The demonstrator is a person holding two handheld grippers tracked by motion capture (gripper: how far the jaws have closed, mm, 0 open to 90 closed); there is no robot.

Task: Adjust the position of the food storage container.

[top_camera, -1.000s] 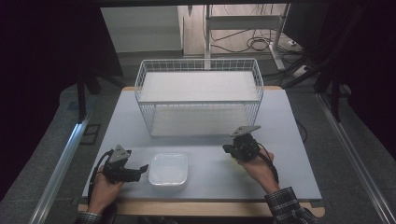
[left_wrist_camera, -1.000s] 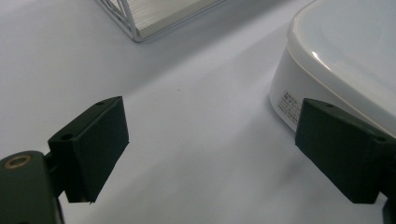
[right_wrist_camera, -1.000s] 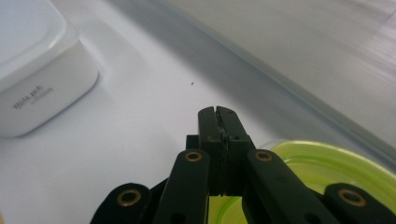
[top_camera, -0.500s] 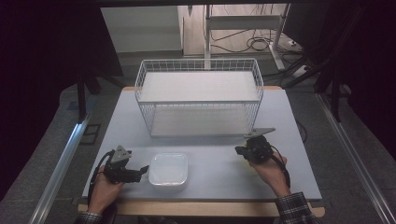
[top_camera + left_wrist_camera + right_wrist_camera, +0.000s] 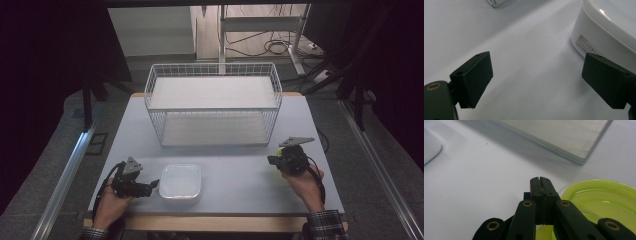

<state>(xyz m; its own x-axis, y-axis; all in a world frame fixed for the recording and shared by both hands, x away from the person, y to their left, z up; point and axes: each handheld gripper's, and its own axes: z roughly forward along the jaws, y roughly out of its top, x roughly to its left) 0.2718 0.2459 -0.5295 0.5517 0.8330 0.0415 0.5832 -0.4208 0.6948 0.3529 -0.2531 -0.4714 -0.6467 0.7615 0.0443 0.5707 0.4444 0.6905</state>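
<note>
On the counter (image 5: 230, 170) near the front edge, we ease our spread left gripper (image 5: 536, 80) squarely around the white container (image 5: 180, 181) beside it, while our clenched right gripper (image 5: 541, 185) waits over the green lid (image 5: 604, 202).

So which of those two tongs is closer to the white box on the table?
The left. The left tongs, wide open, sit right beside the white box, at its left edge. The right tongs, shut, are well off to its right, over a yellow-green lid.
</note>
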